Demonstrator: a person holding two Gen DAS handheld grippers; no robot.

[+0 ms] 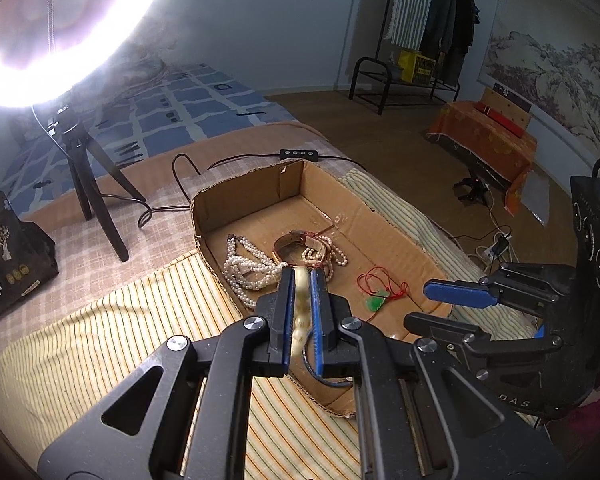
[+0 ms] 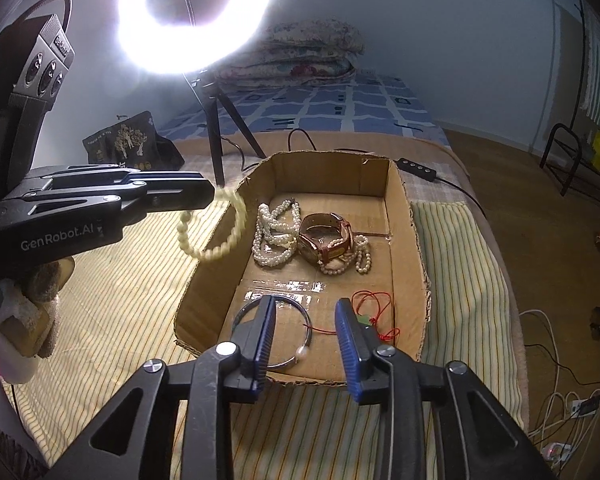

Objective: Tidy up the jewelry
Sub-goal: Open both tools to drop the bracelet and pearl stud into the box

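Note:
An open cardboard box (image 1: 292, 182) (image 2: 328, 176) lies on a striped cloth. In it are white pearl strands (image 1: 248, 270) (image 2: 276, 236), a brown-strapped watch (image 1: 296, 245) (image 2: 324, 240), a green pendant on red cord (image 1: 376, 302) (image 2: 370, 300) and a silver bangle with one pearl (image 2: 302, 354). My left gripper (image 1: 302, 276) (image 2: 210, 196) is shut on a cream bead bracelet (image 1: 300, 300) (image 2: 220, 240), which hangs over the box's left wall. My right gripper (image 2: 306, 306) (image 1: 416, 306) stands open low over the box's near end, above the bangle, with its right finger hiding part of the pendant.
A bright ring light on a black tripod (image 1: 96, 200) (image 2: 216, 140) stands behind the box, with its cable and controller (image 1: 296, 153) (image 2: 416, 168) beside it. A black printed bag (image 1: 8, 256) (image 2: 128, 146) sits at the left. The bed's edge and the floor lie to the right.

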